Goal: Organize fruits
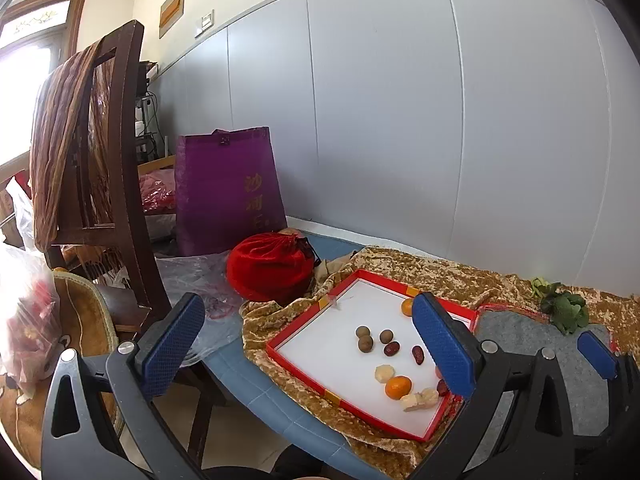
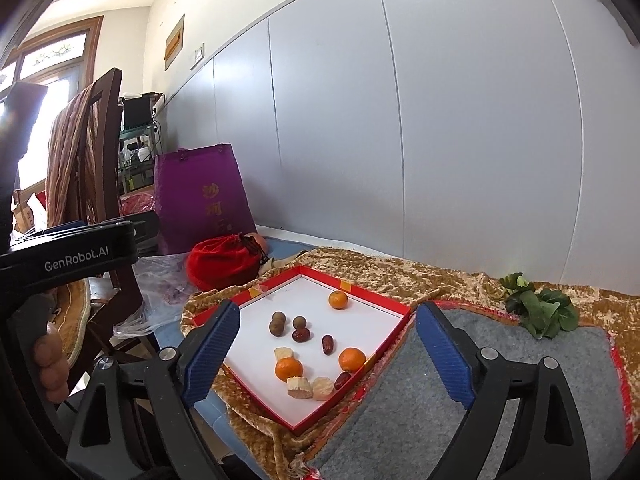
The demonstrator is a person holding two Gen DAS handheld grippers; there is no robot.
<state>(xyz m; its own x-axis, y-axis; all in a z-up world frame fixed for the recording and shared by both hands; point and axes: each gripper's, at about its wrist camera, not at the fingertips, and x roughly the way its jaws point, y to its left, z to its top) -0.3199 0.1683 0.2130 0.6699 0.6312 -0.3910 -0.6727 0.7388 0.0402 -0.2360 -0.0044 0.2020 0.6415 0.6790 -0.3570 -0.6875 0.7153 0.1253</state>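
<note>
right now both grippers are hovering above the table edge with their blue pads spread wide and nothing sitting between them. the left gripper (image 1: 312, 344) is hanging over the near left side of a red-rimmed tray (image 1: 296, 324), and the right gripper (image 2: 332, 352) is hanging over the tray's near right corner and a grey felt mat (image 2: 520, 380) just beside it. the tray is lying on a gold patterned cloth (image 2: 400, 276) and is holding all the fruit on its white floor: three brown longans (image 2: 278, 322) are clustering near the middle, two dark red dates (image 2: 301, 335) are lying just in front of them, and a third date (image 2: 343, 380) is resting near the front corner. one tangerine (image 2: 338, 300) is sitting alone toward the far rim, while two more tangerines (image 2: 288, 369) are sitting nearer the front, well apart from it. pale cut chunks (image 2: 299, 387) are lying at the front, two of them touching each other. a leafy green sprig (image 2: 540, 312) is lying on the cloth beyond the mat. behind the tray a red drawstring pouch (image 1: 270, 266) is standing just beside a purple bag (image 1: 230, 192), with a wooden chair (image 1: 116, 168) draped in striped fabric further left.
</note>
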